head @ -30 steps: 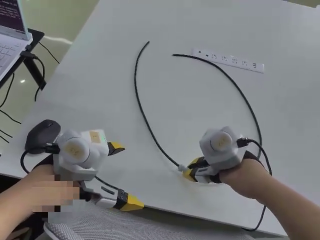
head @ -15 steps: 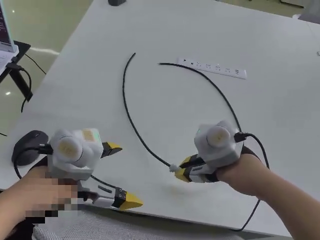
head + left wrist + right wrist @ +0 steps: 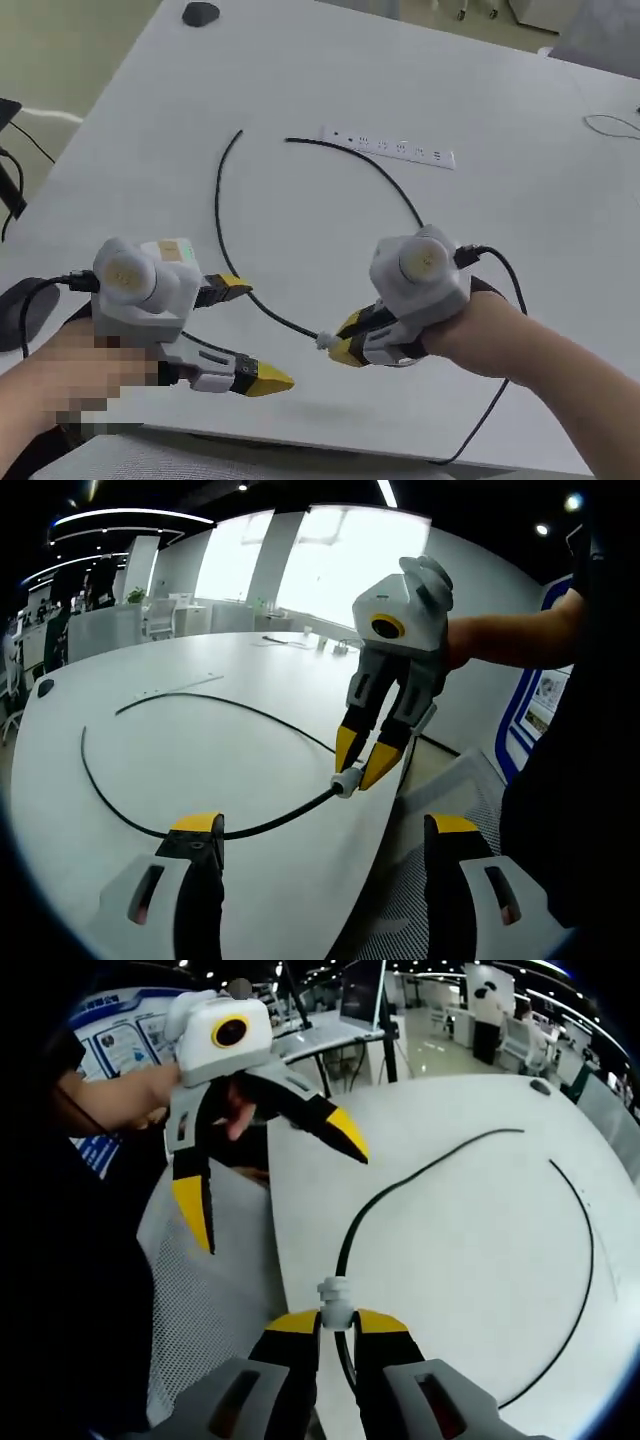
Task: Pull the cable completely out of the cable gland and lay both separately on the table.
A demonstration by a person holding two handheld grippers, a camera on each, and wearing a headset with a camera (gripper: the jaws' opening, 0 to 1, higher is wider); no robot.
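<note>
a: head view first. what is held?
b: the gland (image 3: 325,341) is pinched between the yellow tips of the right gripper (image 3: 341,347), whose jaws are drawn almost together on it. it is seen near the front edge of the table (image 3: 520,120). whether it touches the top cannot be told.
a: and the cable?
b: the cable (image 3: 216,225) is threaded through the gland. one stretch is laid in a long curve up the table to a free end near the power strip (image 3: 390,147). a second stretch is curved from beside the strip down behind the right gripper.
a: the other tool?
b: the left gripper (image 3: 248,335) is held left of the gland, jaws spread wide, nothing gripped. a mouse (image 3: 200,13) is seen at the far edge.
a: left gripper view?
b: the left gripper (image 3: 325,825) is shown with its jaws wide apart and empty. beyond them the right gripper (image 3: 362,763) is angled down from the upper right, tips closed on the gland (image 3: 346,782). the cable (image 3: 285,816) is run from the gland leftwards over the table.
a: right gripper view?
b: the gland (image 3: 336,1303) is clamped at the tips of the right gripper (image 3: 338,1325). the cable (image 3: 420,1175) is led away from it in a curve across the table. the left gripper (image 3: 275,1185) is seen at the upper left, wide open, apart from the cable.
</note>
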